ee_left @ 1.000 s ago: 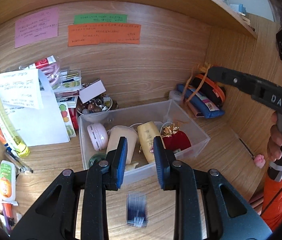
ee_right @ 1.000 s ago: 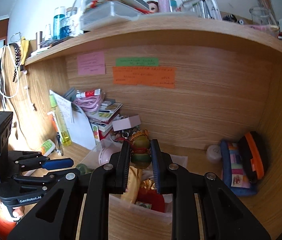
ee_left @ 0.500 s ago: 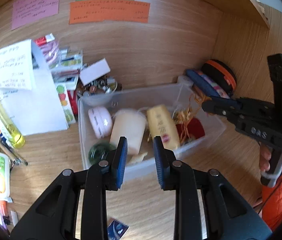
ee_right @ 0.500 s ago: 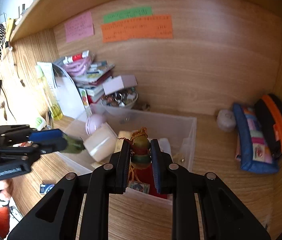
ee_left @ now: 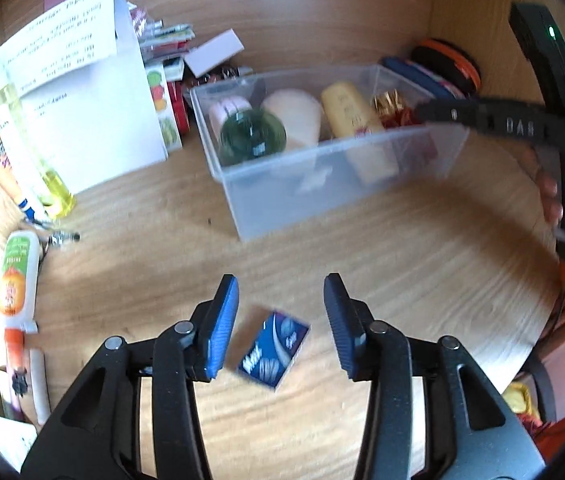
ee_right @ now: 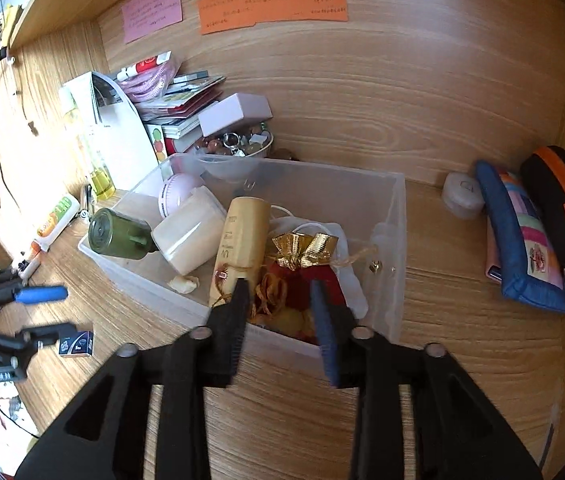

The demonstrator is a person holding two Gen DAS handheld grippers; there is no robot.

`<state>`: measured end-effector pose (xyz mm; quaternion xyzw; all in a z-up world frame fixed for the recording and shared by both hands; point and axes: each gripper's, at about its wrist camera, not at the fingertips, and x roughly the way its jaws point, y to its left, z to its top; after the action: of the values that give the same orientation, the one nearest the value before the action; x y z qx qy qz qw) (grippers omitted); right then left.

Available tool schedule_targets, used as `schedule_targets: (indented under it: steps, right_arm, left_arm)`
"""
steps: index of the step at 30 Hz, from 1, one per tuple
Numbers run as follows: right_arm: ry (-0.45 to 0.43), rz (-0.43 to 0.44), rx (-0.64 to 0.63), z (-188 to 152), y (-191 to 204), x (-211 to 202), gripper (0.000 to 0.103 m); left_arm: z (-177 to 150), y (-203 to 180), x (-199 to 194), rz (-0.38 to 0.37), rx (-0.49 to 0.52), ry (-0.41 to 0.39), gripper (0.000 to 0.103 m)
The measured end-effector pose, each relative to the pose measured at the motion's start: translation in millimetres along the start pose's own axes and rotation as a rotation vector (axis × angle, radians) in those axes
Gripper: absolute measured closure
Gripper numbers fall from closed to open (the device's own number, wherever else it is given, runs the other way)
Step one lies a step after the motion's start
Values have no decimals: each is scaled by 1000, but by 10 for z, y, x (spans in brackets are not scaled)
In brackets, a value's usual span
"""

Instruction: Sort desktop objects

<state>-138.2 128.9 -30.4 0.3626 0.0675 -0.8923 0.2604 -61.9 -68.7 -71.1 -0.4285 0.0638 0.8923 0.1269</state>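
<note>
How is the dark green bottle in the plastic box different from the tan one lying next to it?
The green bottle is dark, translucent and squat; the tan bottle is pale, opaque and longer, with printed lettering along its side. The green bottle rests against the clear box's left end, its round base facing outward, while the tan bottle lies nearer the middle, beside a red pouch. Both are tipped over inside the box, not upright.

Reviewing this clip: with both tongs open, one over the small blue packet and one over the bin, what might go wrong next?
1. The blue packet lies flat and skewed between the open left tongs; closing may push it along the desk rather than lift it.
2. The green bottle rests tilted on the rim of the clear bin; a bump could tip it out.
3. The open right tongs sit low over the red pouch and its gold cords, which might snag.
</note>
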Motion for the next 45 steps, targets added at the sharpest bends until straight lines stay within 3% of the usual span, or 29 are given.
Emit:
schedule_targets:
  steps: [10,17,20,22,29,38,45]
  right_arm:
    - [-54,13,7,-61,177,-233,48]
    - [-85,23,-39,-125,388,-396,34]
    - [-91,44,-49,-159,460,-417,34]
    - [-89,55,-52,-191,500,-415,34]
    - [-70,80,-69,-313,591,-385,33]
    - [-90,81,-51,-335,477,-478,33]
    - [-96,99,-2,-331,336,-483,33]
  left_arm:
    - [-244,64,181,0,6,81,55]
    - [-304,32,169,-16,20,46,63]
    - [-315,28,164,-26,13,40,67]
    - [-319,17,156,-29,-6,36,77]
    - [-263,-40,166,-61,-64,19,77]
    - [71,-124,-87,-101,-68,-85,77]
    - [659,-154,-168,-140,-64,-162,77]
